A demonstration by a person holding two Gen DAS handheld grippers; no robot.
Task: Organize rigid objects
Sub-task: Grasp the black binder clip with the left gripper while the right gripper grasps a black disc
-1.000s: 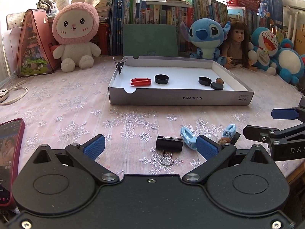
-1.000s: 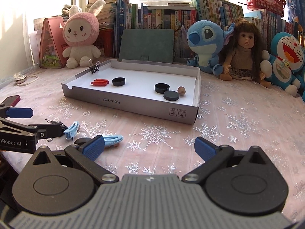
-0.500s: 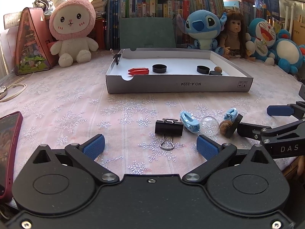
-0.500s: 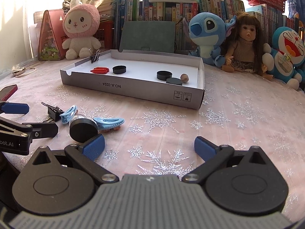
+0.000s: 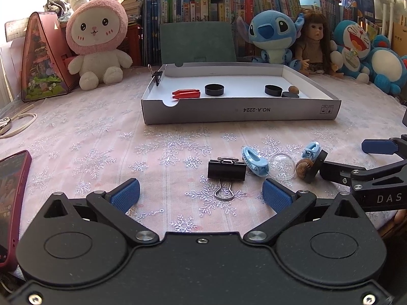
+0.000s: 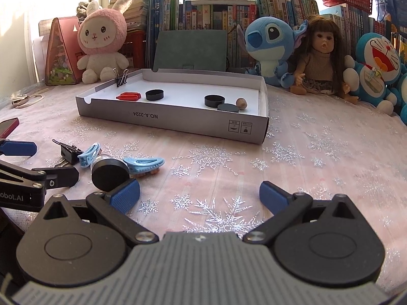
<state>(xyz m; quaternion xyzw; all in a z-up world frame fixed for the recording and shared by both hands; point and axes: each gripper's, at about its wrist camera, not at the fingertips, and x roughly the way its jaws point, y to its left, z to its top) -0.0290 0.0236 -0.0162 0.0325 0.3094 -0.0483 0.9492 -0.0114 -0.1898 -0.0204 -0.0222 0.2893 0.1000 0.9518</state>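
Left gripper (image 5: 201, 194): jaws released, wide apart, nothing between the blue pads; it hangs over the tablecloth just short of the large binder clip.
Right gripper (image 6: 199, 195): jaws released, nothing between them; its left pad sits just beside the tilted black disc.
Shallow white cardboard tray (image 5: 239, 113): one, on the snowflake-patterned tablecloth (image 5: 106, 150), well beyond the loose pile.
Tray contents, counted: one red clip (image 5: 185, 93); two black round caps (image 5: 214, 89) and (image 5: 273, 90); one flat dark disc (image 5: 290, 94); one brown nut (image 5: 293, 89) at the right end; one small black binder clip (image 5: 157, 75) clamped on the left rim.
Loose items on the cloth, counted: one large black binder clip with wire handles (image 5: 227, 169); two light blue plastic hair clips (image 5: 254, 161) and (image 5: 310, 150); one clear plastic dome (image 5: 281, 166); one brown shell-like piece (image 5: 303, 168); one black disc tilted on edge (image 6: 110, 174).
Pile layout: all pieces touching or just beside one another, between the two grippers.
Background: four plush toys and a doll, a row of books; a red-cased phone (image 5: 11, 193) at the left edge.
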